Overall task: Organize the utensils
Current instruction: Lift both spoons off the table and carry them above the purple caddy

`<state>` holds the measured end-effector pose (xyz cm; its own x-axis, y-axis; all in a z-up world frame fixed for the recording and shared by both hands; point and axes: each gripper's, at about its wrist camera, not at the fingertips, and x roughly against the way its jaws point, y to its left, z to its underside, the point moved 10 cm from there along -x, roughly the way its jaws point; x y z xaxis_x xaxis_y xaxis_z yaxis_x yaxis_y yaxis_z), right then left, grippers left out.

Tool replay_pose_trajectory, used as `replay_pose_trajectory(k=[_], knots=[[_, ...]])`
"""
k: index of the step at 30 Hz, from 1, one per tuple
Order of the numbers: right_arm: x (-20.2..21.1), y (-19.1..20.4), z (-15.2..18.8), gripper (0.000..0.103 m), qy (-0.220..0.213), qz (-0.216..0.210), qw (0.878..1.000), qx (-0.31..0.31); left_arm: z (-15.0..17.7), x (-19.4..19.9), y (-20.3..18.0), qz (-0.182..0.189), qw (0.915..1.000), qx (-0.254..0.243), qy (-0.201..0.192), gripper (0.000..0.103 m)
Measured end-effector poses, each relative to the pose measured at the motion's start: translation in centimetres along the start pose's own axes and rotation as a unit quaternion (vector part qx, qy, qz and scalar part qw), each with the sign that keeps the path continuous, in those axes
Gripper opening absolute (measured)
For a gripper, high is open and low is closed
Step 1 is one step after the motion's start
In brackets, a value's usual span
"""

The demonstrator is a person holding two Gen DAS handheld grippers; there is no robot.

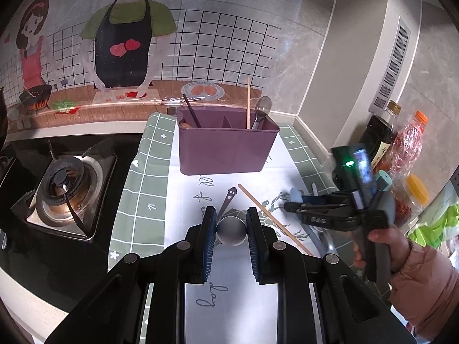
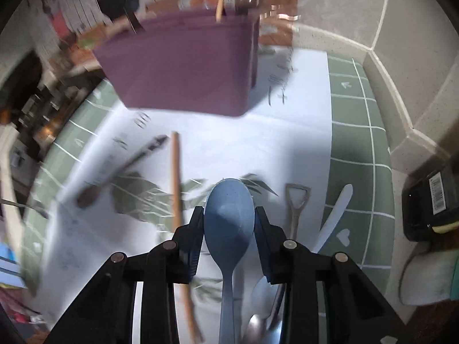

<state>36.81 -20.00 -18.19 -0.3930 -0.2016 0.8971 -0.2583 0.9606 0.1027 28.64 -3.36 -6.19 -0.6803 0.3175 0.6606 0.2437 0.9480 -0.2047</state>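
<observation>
Right gripper [image 2: 229, 220] straddles blue spoon [image 2: 229, 215] bowl, pads seemingly touching, grip unclear; left gripper [image 1: 231, 230] pinches metal spoon [image 1: 231, 230] bowl, ready for purple caddy [image 1: 226, 149] at 12 o'clock.

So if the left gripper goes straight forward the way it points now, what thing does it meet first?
Most likely the metal spoon: its bowl already sits between the left gripper pads, handle pointing ahead. Past it lies bare cloth, then the purple utensil box. Depth is hard to judge through the fisheye.
</observation>
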Motion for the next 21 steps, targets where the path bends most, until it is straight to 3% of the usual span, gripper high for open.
replay_pose_trajectory(k=[5,9,17,21], knots=[[5.4,1.2,-0.7,0.032,-0.067,0.004,0.998,0.022,-1.2,0.9,-0.7,0.014,0.9998,0.002,-0.011,0.022],[10.7,2.8,-3.5,0.031,-0.125,-0.007,0.992,0.026,-4.3,2.6,-2.3,0.030,0.9988,-0.017,-0.035,0.022],[25.2,5.5,-15.5,0.030,-0.280,-0.009,0.959,0.052,-18.3,8.7,-5.5,0.094,0.9842,-0.049,-0.142,0.021],[28.4,5.9,-20.1,0.030,-0.322,0.031,0.944,0.065,-22.5,8.7,-5.2,0.098,0.9803,-0.049,-0.165,0.021]])
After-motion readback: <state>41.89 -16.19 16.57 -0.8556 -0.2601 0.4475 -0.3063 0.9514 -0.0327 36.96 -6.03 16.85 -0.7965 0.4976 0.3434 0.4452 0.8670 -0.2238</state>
